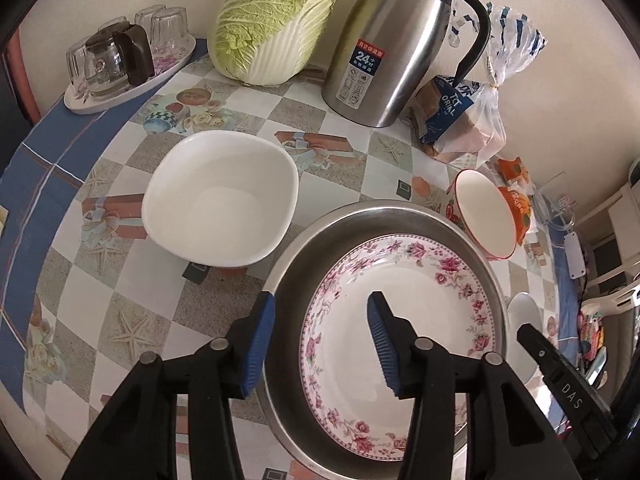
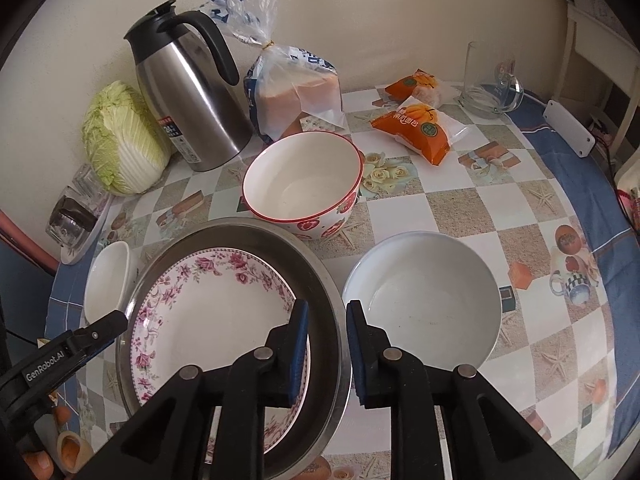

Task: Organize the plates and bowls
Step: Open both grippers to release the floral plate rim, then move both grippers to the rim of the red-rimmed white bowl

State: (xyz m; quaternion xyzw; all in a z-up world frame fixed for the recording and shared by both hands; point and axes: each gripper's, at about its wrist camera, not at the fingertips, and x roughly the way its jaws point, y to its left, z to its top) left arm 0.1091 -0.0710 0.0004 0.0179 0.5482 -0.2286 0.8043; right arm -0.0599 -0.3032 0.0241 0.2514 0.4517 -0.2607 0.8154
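The floral plate [image 1: 400, 344] is white with a band of pink roses round its rim, and it lies flat, face up, inside a shallow steel pan [image 1: 400, 218] on the table [image 1: 132, 320]. Being round, the plate has no long axis and points nowhere; its hollow faces straight up.

From the pan, a squarish white bowl [image 1: 220, 204] sits at ten o'clock, just beside it. A red-rimmed bowl [image 2: 302, 184] with red fruit painted outside stands at one o'clock, touching or nearly touching the pan's rim. A plain round bowl [image 2: 424, 292] sits at three o'clock, close by. All three stand upright and hold nothing.

The table wears a glossy checked cloth printed with starfish, roses and cups, with a blue border. Along the cream wall at twelve o'clock stand a cabbage [image 1: 276, 20], a steel flask [image 1: 396, 44] and a bagged loaf [image 2: 296, 92]. Orange snack packs [image 2: 420, 128] and a glass mug [image 2: 488, 80] lie toward two o'clock. A tray [image 1: 80, 100] of upturned glasses sits at ten.

The left gripper [image 1: 320, 316] straddles the pan's near rim, its blue pads spread wide and clear of the metal. The right gripper [image 2: 327, 316] hangs over the pan's right edge, parted a little and holding nothing.
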